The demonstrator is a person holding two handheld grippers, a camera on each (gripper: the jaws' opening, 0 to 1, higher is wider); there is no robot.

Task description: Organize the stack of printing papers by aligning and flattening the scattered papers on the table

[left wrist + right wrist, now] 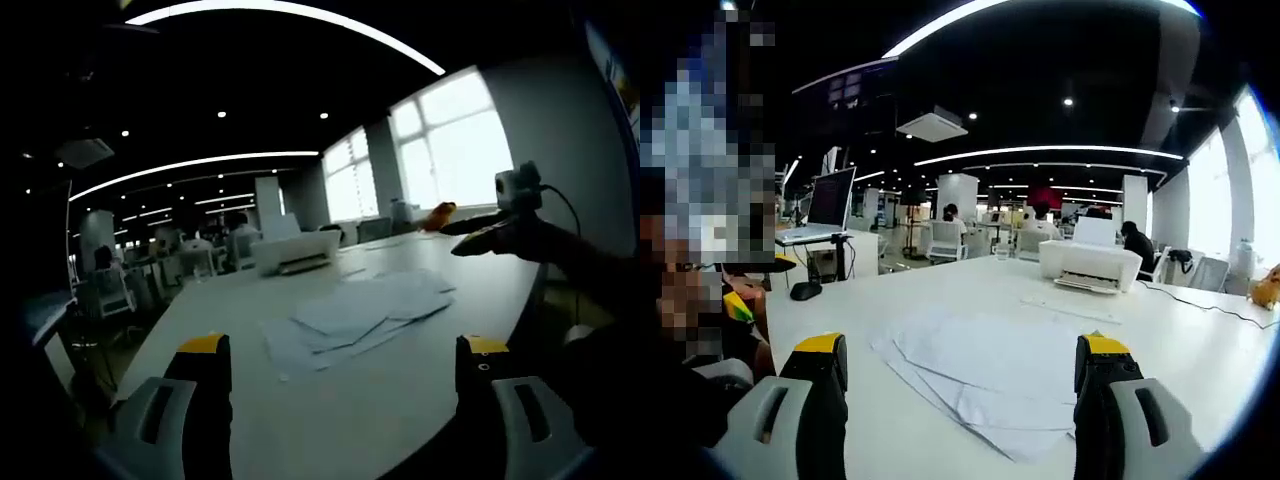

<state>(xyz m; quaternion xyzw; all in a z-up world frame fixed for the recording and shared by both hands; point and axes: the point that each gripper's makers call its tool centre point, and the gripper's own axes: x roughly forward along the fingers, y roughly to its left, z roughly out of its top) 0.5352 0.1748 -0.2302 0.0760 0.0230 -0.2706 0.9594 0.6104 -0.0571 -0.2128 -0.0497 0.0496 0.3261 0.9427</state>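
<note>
Several white printing papers (360,315) lie fanned out and overlapping on the white table (330,420), ahead of my left gripper (345,375), whose jaws stand wide apart with nothing between them. In the right gripper view the same scattered papers (985,375) spread between and beyond the jaws of my right gripper (960,375), which is open and empty. The right gripper (500,230) also shows in the left gripper view, held in the air at the right above the table, apart from the papers.
A white printer (295,252) stands at the far side of the table, also seen as the printer (1090,262) in the right gripper view. A black mouse (805,290) lies at the left edge, with a monitor (830,200) behind it. Office desks and seated people fill the background.
</note>
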